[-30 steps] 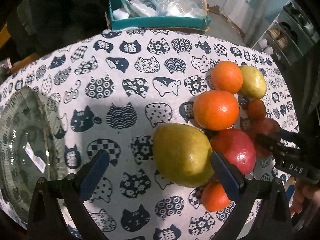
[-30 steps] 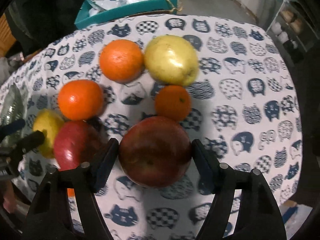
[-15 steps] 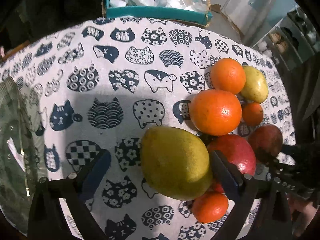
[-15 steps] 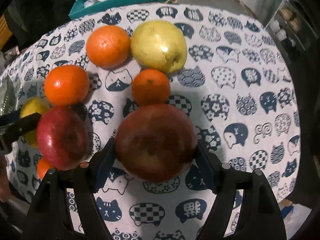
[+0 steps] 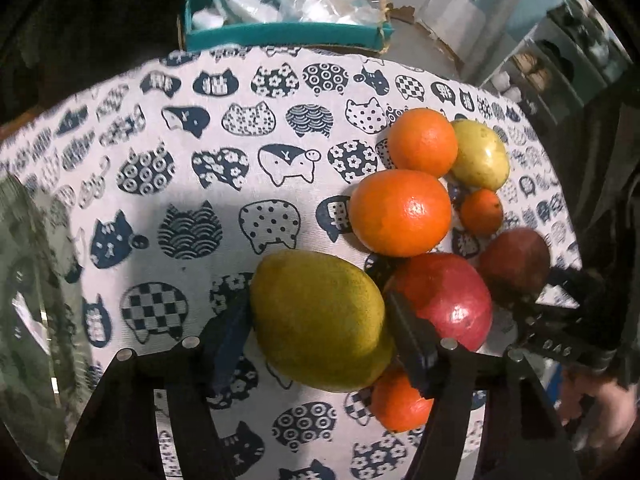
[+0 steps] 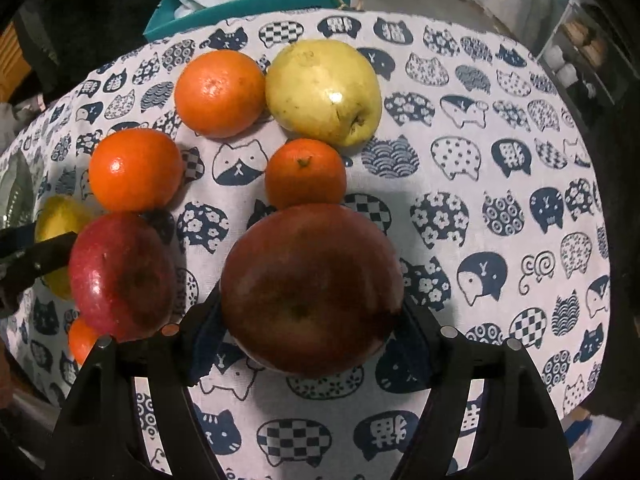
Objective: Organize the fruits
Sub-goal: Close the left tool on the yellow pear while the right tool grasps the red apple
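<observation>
My left gripper [image 5: 320, 332] is shut on a big yellow-green fruit [image 5: 320, 320]. My right gripper [image 6: 310, 320] is shut on a dark red apple [image 6: 310, 288], which also shows in the left wrist view [image 5: 516, 266]. Beside them on the cat-print tablecloth [image 6: 480, 200] lie a bright red apple [image 5: 448, 300], two large oranges [image 5: 400, 212] [image 5: 422, 142], a yellow apple [image 6: 324, 92], a small mandarin [image 6: 306, 174] and another mandarin [image 5: 400, 402] close under the left gripper.
A glass bowl [image 5: 28, 300] stands at the table's left edge. A teal box [image 5: 280, 28] with plastic bags sits behind the table. Shelves [image 5: 560, 60] stand at the back right. The table's right edge falls off close to the fruit.
The left gripper's jaws have closed in on the yellow-green fruit. The right gripper has kept its hold on the dark red apple and carried it forward, up to the small mandarin.
</observation>
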Motion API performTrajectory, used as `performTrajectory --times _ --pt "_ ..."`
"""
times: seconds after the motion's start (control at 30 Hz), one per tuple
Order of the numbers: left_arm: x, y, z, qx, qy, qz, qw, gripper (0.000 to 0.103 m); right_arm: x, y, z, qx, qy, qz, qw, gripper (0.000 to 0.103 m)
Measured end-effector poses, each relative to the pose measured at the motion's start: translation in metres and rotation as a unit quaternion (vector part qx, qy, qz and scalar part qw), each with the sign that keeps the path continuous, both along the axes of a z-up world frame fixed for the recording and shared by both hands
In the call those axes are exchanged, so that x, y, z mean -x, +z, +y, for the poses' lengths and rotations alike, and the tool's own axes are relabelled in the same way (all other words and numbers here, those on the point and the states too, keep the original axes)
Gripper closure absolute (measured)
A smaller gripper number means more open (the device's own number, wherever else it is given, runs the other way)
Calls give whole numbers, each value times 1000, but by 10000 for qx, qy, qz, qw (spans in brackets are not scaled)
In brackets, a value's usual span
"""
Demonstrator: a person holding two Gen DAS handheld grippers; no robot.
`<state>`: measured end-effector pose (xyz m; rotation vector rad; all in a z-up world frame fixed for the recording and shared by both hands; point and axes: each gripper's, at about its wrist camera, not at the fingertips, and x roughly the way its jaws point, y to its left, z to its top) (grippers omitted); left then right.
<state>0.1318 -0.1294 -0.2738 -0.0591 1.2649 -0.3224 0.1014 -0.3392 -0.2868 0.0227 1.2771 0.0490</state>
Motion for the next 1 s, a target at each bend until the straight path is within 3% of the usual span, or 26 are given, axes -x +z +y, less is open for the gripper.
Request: performTrajectory --times 0.37,1.0 --pt "11 23 14 -285 101 -510 9982 34 7 41 12 183 75 -709 9973 28" --pt "38 100 42 -343 349 -1495 9876 34 26 120 45 145 365 -1693 9848 28"
